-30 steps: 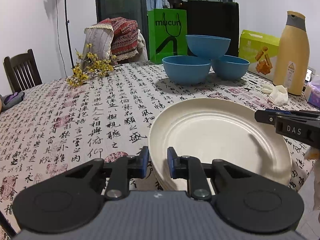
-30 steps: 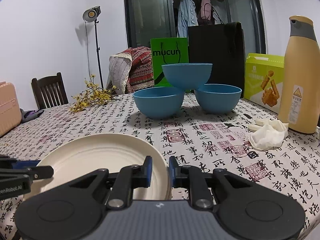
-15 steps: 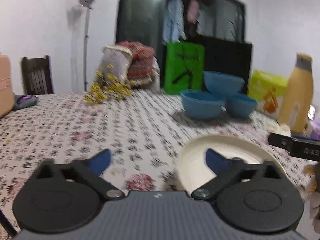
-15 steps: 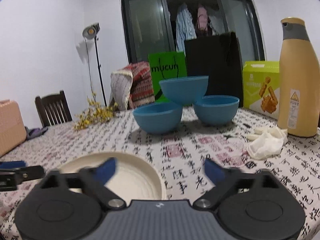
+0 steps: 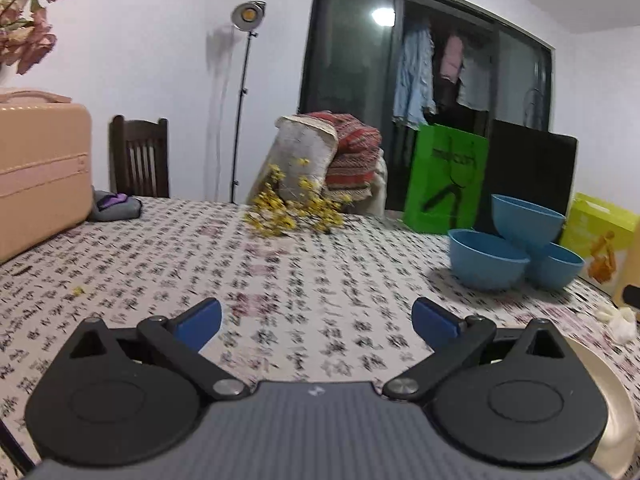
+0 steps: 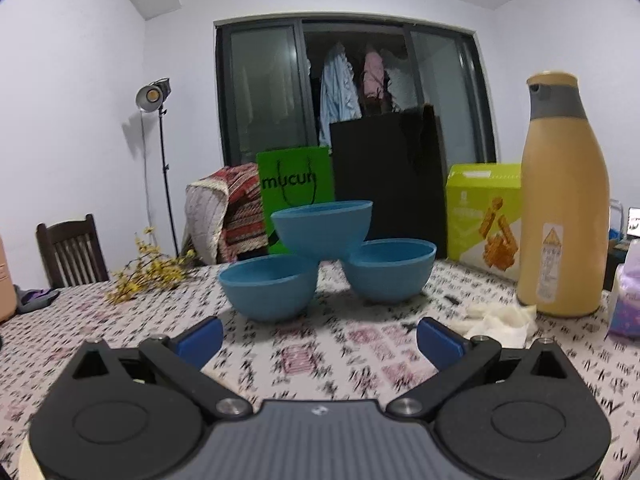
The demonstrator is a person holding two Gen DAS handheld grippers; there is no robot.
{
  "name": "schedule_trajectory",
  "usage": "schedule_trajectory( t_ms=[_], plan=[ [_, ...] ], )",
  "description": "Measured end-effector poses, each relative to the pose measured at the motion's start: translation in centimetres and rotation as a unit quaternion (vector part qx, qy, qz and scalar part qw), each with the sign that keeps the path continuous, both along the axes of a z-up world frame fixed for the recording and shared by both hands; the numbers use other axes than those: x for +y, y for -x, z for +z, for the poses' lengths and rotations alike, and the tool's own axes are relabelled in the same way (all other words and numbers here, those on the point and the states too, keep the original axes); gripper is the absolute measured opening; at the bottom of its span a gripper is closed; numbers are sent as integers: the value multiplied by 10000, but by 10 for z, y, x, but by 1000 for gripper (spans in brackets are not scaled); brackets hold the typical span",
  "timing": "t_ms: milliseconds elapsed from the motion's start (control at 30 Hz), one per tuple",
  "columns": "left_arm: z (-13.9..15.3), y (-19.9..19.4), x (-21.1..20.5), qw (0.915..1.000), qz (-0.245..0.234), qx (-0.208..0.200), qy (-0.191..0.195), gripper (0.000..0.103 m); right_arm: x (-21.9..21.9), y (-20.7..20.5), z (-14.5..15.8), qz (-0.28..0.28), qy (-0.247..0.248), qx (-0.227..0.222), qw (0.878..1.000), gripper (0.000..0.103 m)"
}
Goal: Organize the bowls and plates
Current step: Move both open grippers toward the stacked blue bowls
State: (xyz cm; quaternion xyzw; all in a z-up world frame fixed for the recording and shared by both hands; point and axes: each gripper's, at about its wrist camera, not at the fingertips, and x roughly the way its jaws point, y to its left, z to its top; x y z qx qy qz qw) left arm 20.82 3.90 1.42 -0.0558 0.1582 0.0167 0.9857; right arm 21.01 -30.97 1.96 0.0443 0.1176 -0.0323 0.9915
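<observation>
1. Bowls wait at the far side of the tabletop (image 6: 360, 344): two blue bowls stand side by side, the left bowl (image 6: 268, 294) and the right bowl (image 6: 390, 270), with a third bowl (image 6: 322, 230) perched on their rims.
2. Your left gripper (image 5: 316, 318) has its jaws spread wide with nothing between them; your right gripper (image 6: 318, 338) is likewise spread and empty.
3. Cream plate (image 5: 612, 392) lies flat at the near edge, just under the left gripper's right side; in the right wrist view only a sliver of it shows at the lower left.
4. Next step, by the look of it, is the bowl pile: take the perched bowl first, since pulling a lower one would likely topple it.
5. Approach with the right gripper level, straddle the top bowl's rim, and close only once one pad is inside and one outside.
6. Keep clear of the tan bottle (image 6: 564, 208) and the white cloth (image 6: 500, 318) to the right.
7. Lift straight up before moving sideways.
</observation>
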Motion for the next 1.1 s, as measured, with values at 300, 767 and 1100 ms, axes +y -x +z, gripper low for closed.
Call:
schedule_trajectory(
  t_ms=[300, 767, 1100],
  plan=[
    [-1, -22, 11, 9990, 432, -29, -113, 103, -4, -40, 6, -347, 382, -175, 9985, 103],
    [-22, -43, 10, 9966, 743, 129, -327, 103, 1, -59, -15, -377, 462, -200, 9980, 103],
    [-29, -44, 5, 9960, 781, 88, -425, 103, -3, -64, -22, -459, 474, -33, 9978, 103]
  ],
)
